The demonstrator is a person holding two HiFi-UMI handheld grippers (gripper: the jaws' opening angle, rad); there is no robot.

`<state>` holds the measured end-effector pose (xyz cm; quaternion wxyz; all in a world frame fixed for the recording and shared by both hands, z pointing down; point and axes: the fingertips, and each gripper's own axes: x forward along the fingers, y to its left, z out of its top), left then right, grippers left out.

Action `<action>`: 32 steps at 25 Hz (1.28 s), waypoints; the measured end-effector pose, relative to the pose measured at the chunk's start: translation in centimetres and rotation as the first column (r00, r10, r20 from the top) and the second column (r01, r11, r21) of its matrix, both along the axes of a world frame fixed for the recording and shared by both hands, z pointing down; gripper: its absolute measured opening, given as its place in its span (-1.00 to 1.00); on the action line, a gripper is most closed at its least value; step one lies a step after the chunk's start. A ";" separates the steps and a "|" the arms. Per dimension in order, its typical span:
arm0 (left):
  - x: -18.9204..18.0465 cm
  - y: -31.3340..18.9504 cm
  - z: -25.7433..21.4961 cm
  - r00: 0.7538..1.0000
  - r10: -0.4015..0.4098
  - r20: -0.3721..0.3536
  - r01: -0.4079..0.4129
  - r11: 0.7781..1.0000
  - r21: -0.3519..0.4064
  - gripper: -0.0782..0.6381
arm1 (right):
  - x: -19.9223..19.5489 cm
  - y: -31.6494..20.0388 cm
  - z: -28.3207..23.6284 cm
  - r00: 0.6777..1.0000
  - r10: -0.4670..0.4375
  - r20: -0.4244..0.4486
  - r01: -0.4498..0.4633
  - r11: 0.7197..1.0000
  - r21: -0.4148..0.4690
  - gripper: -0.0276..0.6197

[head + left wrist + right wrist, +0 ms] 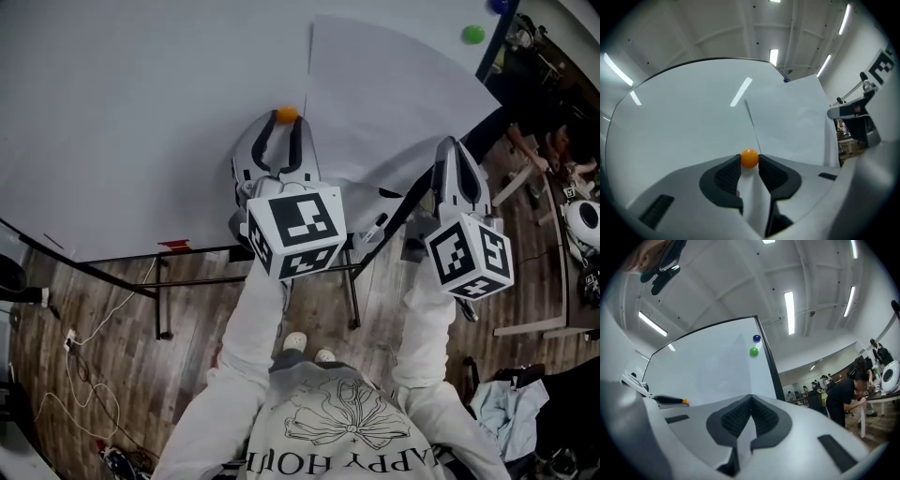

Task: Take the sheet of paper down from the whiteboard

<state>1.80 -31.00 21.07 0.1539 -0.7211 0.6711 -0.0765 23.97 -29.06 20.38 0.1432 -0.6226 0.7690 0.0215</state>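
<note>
A white sheet of paper [394, 94] lies against the whiteboard [141, 112], its lower left corner by an orange ball magnet [286, 114]. My left gripper [284, 124] points at the board with its jaws closed on that orange magnet [749, 158], both pads touching it. The sheet [792, 122] spreads up and to the right of the magnet. My right gripper [450, 143] is at the sheet's lower right edge, shut, with a sliver of paper [746, 437] pinched between its pads. A green magnet [473, 34] and a blue magnet [497, 6] sit near the board's top right corner.
The board's black stand [352, 281] and cables [84, 356] are on the wood floor below. Desks, chairs and people [848, 394] fill the room right of the board's black frame edge [768, 357]. A white rounded device [586, 225] stands far right.
</note>
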 end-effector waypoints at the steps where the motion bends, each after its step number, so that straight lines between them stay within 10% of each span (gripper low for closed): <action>1: -0.1 -0.1 0.1 1.000 -0.002 0.000 0.002 1.000 -0.003 -0.46 | 0.2 0.2 0.0 1.000 0.005 -0.001 -0.005 1.000 0.001 -0.91; 16: -0.1 -0.5 0.3 0.999 -0.036 0.019 0.035 0.999 0.031 -0.46 | 1.6 0.9 0.6 0.999 0.045 0.002 -0.045 0.999 -0.016 -0.91; 32: -2.6 4.3 0.5 0.993 -0.009 -0.115 0.013 0.999 0.036 -0.46 | 0.9 2.3 0.6 0.997 0.058 -0.052 -0.059 0.998 -0.010 -0.91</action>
